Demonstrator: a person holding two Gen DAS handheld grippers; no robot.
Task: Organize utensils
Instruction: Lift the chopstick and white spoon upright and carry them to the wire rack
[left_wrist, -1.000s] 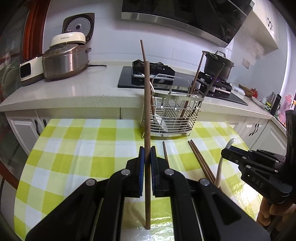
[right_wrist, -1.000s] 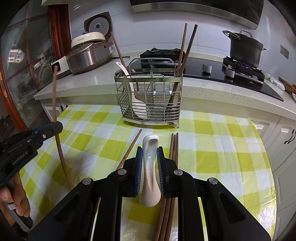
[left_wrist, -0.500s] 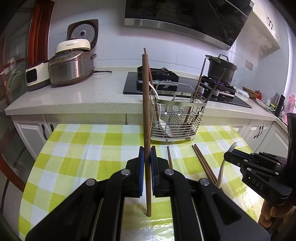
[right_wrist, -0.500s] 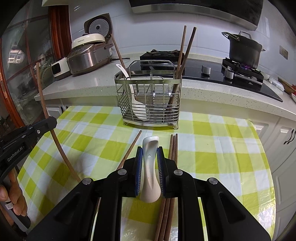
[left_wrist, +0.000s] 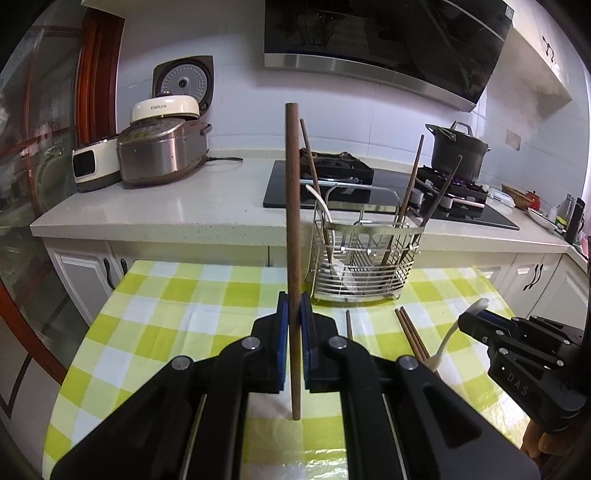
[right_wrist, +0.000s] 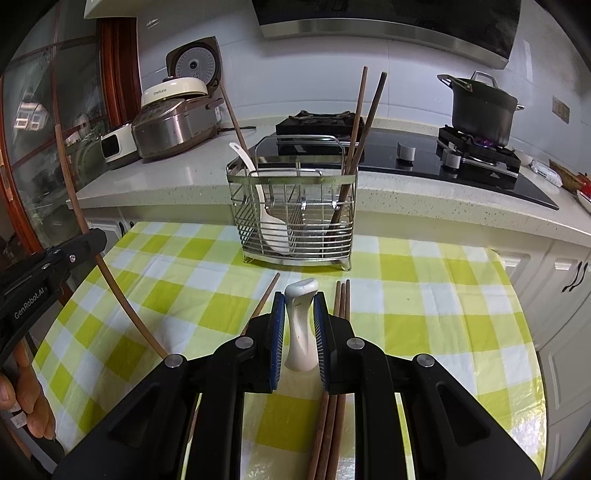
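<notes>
My left gripper (left_wrist: 294, 306) is shut on a brown chopstick (left_wrist: 292, 206) and holds it upright above the checked tablecloth, left of the wire utensil basket (left_wrist: 364, 258). It also shows in the right wrist view (right_wrist: 92, 236). My right gripper (right_wrist: 299, 306) is shut on a white spoon (right_wrist: 300, 325), handle pointing toward the basket (right_wrist: 295, 218). The basket holds a white spoon (right_wrist: 271, 225) and several chopsticks (right_wrist: 354, 147). Loose chopsticks (right_wrist: 338, 332) lie on the cloth under my right gripper, and one more (right_wrist: 264, 302) lies to their left.
The table has a yellow-green checked cloth (right_wrist: 424, 295). Behind it runs a counter with rice cookers (left_wrist: 162, 147), a black hob (right_wrist: 406, 162) and a black pot (right_wrist: 480, 107) over a lit burner. White cabinets (right_wrist: 569, 280) stand at the right.
My left gripper has risen and tilted, carrying the chopstick up and nearer the basket's left side. My right gripper with the spoon has hardly moved.
</notes>
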